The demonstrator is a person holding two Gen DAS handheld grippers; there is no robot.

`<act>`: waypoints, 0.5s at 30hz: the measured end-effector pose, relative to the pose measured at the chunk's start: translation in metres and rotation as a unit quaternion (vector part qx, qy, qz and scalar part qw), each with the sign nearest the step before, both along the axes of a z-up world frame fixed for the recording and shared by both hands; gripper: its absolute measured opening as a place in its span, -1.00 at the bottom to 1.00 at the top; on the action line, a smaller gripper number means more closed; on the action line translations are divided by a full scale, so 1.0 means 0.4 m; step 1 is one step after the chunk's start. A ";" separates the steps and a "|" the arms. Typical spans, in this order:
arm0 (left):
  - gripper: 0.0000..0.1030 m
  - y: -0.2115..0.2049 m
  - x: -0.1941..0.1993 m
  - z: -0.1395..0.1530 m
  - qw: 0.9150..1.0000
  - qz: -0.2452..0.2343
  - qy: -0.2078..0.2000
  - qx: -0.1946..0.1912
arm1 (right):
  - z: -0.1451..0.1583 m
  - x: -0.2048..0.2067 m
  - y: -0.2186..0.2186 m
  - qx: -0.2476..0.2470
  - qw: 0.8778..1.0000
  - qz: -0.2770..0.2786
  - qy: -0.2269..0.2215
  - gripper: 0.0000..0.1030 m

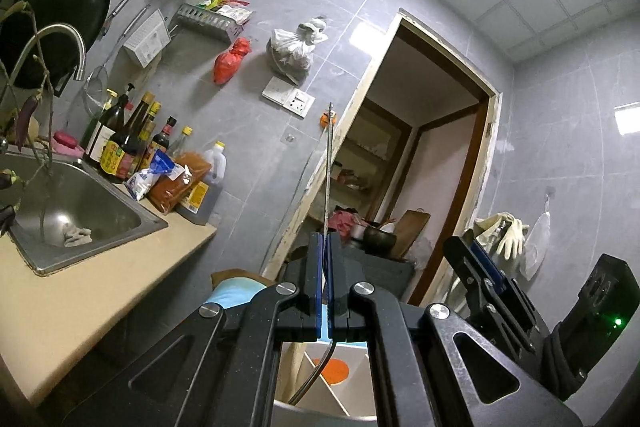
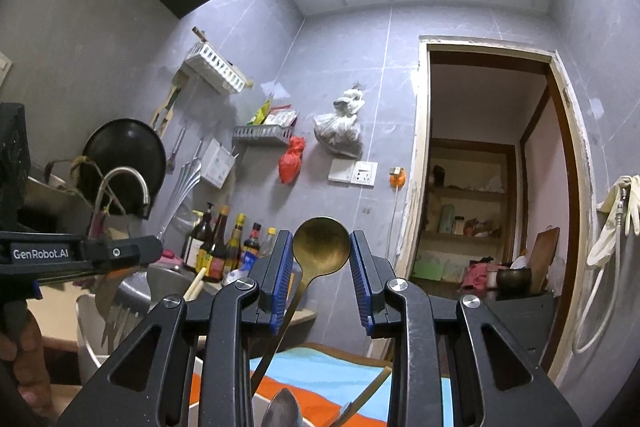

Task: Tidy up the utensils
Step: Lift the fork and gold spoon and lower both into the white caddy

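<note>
A grey-tiled kitchen is seen, with a beige surface [image 1: 100, 291] carrying a steel sink [image 1: 80, 203] and a cluster of sauce bottles [image 1: 132, 143] beside it. A black wok [image 1: 56, 15] is hung on the wall above the tap. Below both tools a white utensil holder [image 1: 332, 379] is partly shown, its inner dividers visible in the left wrist view.

The left tool [image 1: 324, 259] is closed flat on a thin metal utensil [image 1: 329, 163] seen edge-on (its kind cannot be told from this angle), which stands nearly upright with its lower end curving down into the holder.

The right tool [image 2: 322, 259] is part-open, and a brass spoon [image 2: 321, 245] is gripped between its blue pads by the bowl, bowl uppermost, the handle slanting down towards the holder. A grey spoon [image 2: 282, 409] is glimpsed lower down, in the holder.
</note>
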State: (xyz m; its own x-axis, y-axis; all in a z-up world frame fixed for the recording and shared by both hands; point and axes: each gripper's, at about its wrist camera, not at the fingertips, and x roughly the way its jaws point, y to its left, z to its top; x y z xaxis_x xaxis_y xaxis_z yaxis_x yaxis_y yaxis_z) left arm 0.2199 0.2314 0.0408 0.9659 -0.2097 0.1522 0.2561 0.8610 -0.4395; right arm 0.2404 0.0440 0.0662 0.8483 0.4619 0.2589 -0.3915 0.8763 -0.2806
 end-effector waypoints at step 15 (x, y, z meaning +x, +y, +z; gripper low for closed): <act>-0.99 0.003 -0.007 -0.001 1.000 0.000 0.007 0.002 | -0.012 0.003 0.001 -0.005 1.000 0.007 0.012 -0.39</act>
State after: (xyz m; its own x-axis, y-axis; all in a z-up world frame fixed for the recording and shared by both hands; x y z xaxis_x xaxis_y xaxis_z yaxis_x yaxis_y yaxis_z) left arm 0.2171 0.2324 0.0403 0.9681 -0.2098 0.1368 0.2491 0.8629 -0.4397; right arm 0.2415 0.0443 0.0614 0.8479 0.4755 0.2346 -0.4097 0.8684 -0.2792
